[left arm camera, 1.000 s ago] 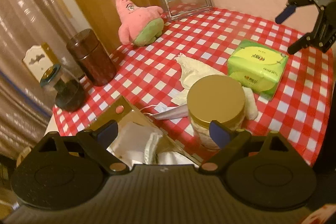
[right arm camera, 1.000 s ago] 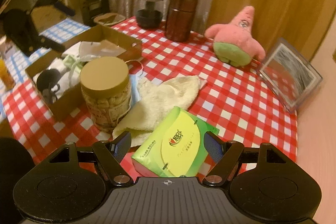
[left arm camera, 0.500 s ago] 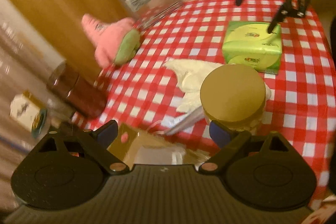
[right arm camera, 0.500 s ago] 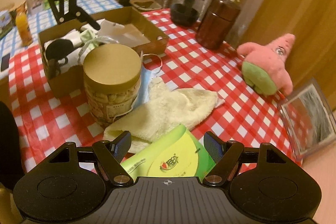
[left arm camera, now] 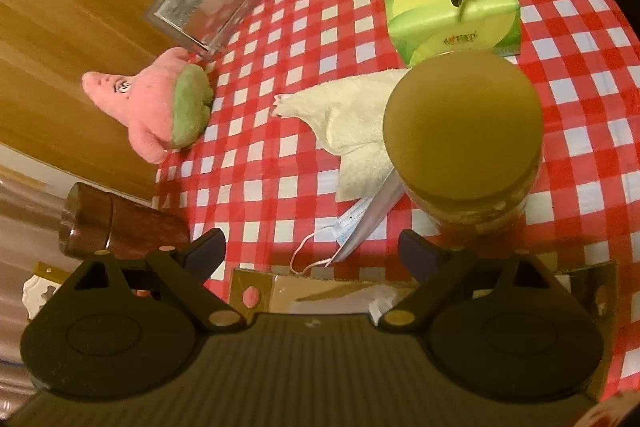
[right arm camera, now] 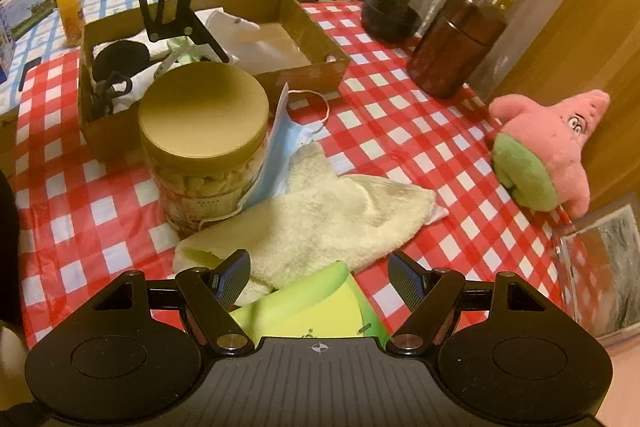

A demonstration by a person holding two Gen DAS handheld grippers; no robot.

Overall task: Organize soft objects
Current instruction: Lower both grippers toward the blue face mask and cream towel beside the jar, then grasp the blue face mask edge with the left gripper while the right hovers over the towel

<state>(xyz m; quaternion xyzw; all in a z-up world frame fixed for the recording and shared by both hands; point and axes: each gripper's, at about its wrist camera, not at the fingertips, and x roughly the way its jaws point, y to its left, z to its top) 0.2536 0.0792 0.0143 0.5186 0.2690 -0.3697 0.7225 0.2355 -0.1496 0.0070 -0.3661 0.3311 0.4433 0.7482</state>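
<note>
Right gripper (right arm camera: 318,269), jaws spread, hovers directly over the green tissue pack (left arm camera: 452,11), beside the gold-lidded jar (right arm camera: 204,139); left gripper (left arm camera: 312,253), also spread, stands farther off.

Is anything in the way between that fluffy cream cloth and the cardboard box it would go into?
Yes. The cream cloth lies partly against the gold-lidded jar, and the blue face mask rests on its box-side edge. Both stand between it and the cardboard box. The right gripper is open, just short of the cloth.
</note>
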